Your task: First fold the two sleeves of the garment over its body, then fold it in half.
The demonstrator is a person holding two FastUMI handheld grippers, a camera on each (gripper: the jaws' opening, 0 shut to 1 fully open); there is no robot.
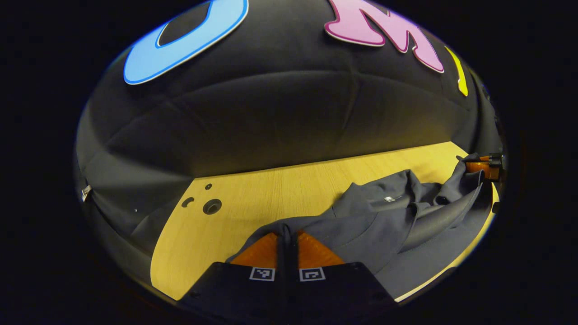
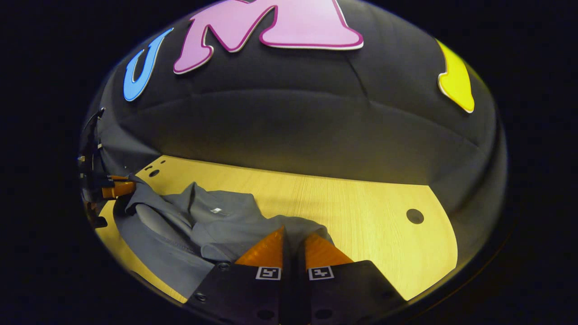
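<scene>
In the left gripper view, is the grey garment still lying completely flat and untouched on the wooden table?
No: the left tool has a fold of the grey garment pinched between its fingers, and the cloth lies bunched on the wooden table.

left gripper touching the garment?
Touching. In the left gripper view, the left gripper is shut on a fold of the grey garment, the fabric pinched between its fingers above the table.

One garment (image 1: pixel 384 221), two hand-held grippers (image 1: pixel 287 241).

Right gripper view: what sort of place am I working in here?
Most likely a recording booth, not a home: a black cloth wall backs a bare wooden table with round holes, holding one grey garment.
</scene>
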